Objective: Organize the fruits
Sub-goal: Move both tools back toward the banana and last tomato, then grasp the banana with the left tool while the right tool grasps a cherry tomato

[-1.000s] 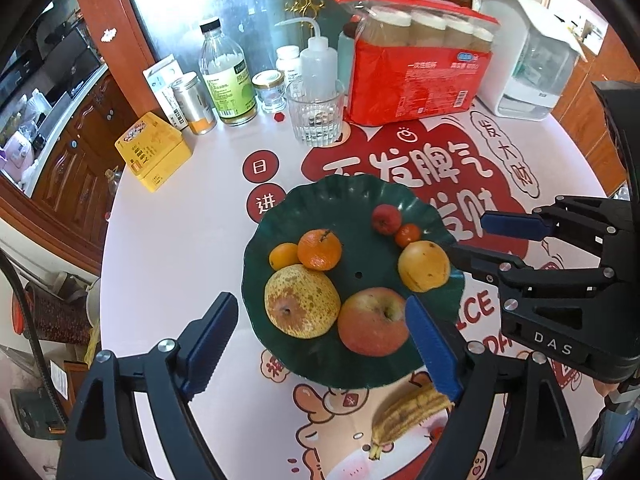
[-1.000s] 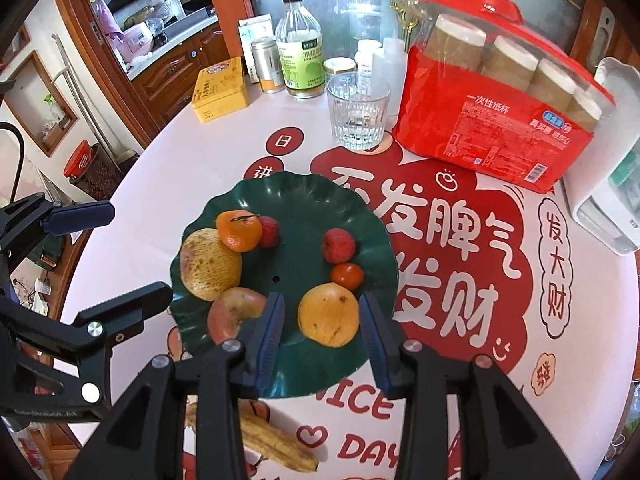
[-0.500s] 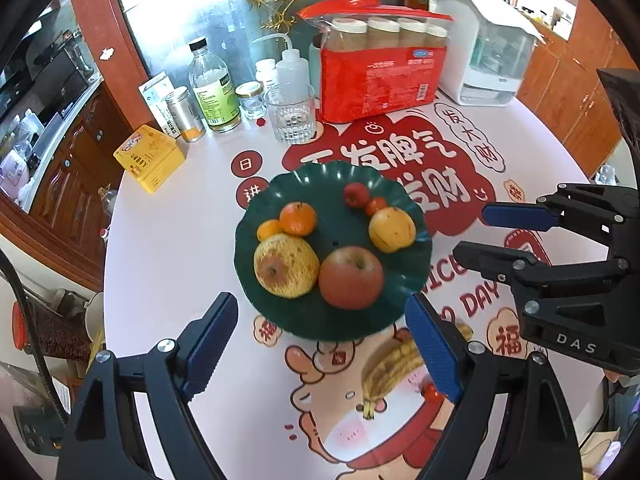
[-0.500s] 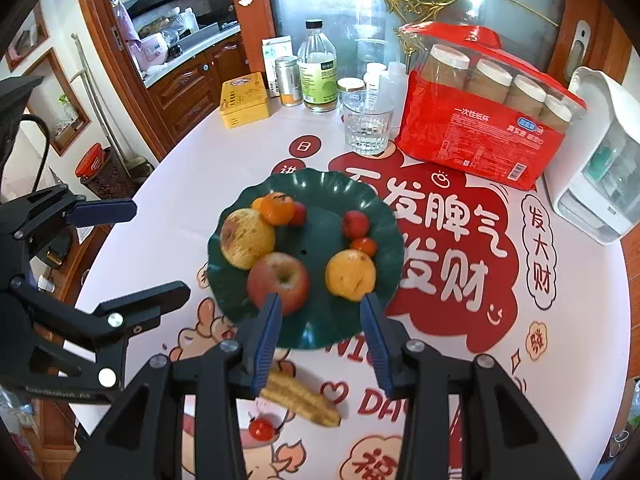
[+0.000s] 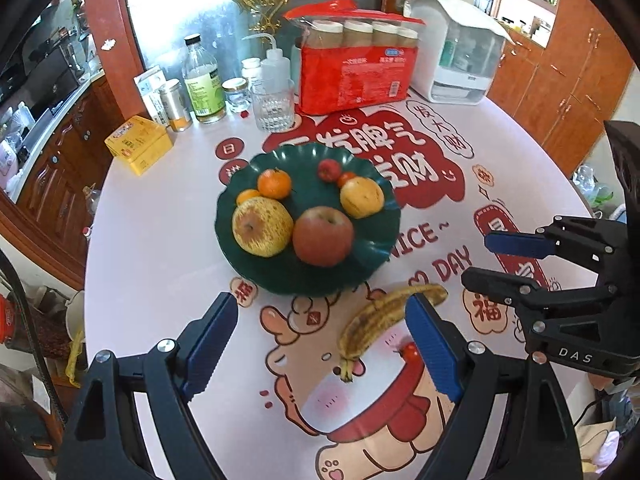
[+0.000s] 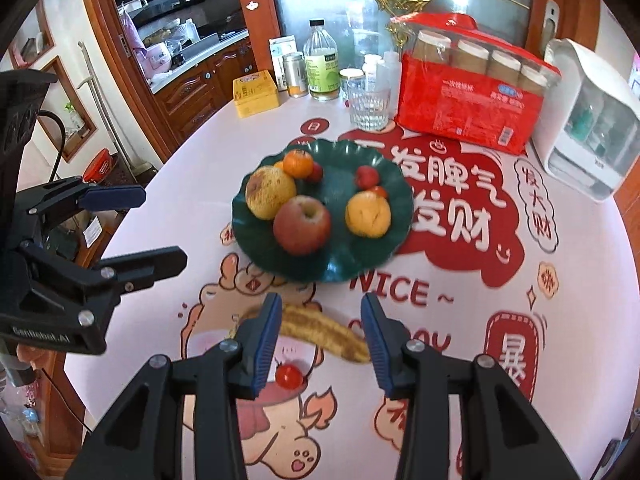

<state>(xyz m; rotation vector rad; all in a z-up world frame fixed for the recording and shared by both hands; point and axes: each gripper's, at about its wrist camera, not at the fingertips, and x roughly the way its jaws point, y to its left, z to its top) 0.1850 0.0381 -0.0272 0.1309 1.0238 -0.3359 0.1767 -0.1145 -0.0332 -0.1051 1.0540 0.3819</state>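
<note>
A dark green plate (image 5: 384,240) (image 6: 344,264) holds a russet pear (image 5: 262,226), a red apple (image 5: 323,235) (image 6: 302,224), a yellow fruit (image 5: 362,197) (image 6: 368,214), an orange (image 5: 274,184) and several small red fruits. A spotted banana (image 5: 384,316) (image 6: 320,332) and a cherry tomato (image 5: 411,352) (image 6: 289,375) lie on the tablecloth in front of the plate. My left gripper (image 5: 320,336) (image 6: 148,228) hangs wide open and holds nothing, just short of the plate. My right gripper (image 6: 320,338) (image 5: 504,260) is narrowly open above the banana, with nothing held.
At the back of the round table stand a drinking glass (image 6: 369,106), bottles and jars (image 6: 322,66), a yellow tin (image 6: 256,94), a red pack of cups (image 6: 472,92) and a white dispenser (image 6: 592,120). Wooden cabinets lie beyond the table's edges.
Both grippers have drawn back from over the plate toward the near side of the table. The banana and the loose cherry tomato have come fully into view under them.
</note>
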